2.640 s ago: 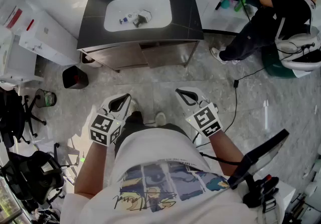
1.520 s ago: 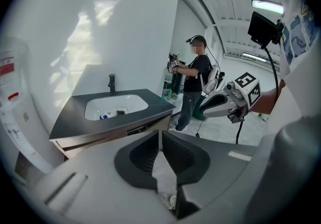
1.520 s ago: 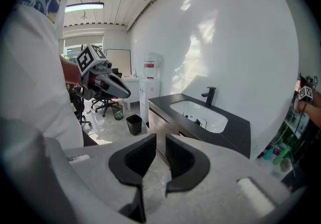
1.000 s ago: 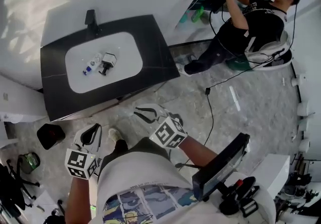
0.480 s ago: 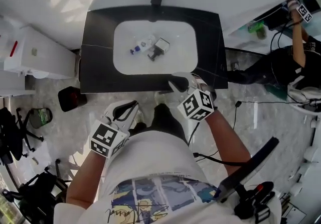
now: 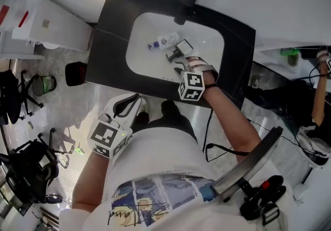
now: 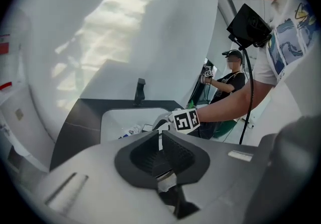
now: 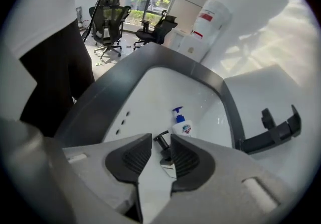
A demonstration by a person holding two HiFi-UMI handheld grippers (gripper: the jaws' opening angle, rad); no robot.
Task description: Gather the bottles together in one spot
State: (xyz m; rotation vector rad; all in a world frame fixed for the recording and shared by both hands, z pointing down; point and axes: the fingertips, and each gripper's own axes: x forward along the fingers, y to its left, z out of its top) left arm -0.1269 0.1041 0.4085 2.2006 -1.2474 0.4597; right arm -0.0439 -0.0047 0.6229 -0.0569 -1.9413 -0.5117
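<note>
Bottle [image 8: 162,142] seen between right fingers [image 8: 131,158] (untouched).

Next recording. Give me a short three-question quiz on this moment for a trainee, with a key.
1. True or false: both bottles are in the white sink basin.
2. Which gripper reaches over the basin? A) left gripper B) right gripper
3. Fill in: the bottle between the right gripper's fingers has a ____ pump.
Key: 1 true: the blue-pump bottle and the black-pump bottle are both there. 2 B: the left gripper hangs back, shut, short of the counter. 3 black: the fingers have just been opening and stand apart round the pump, not pressing it.
</note>
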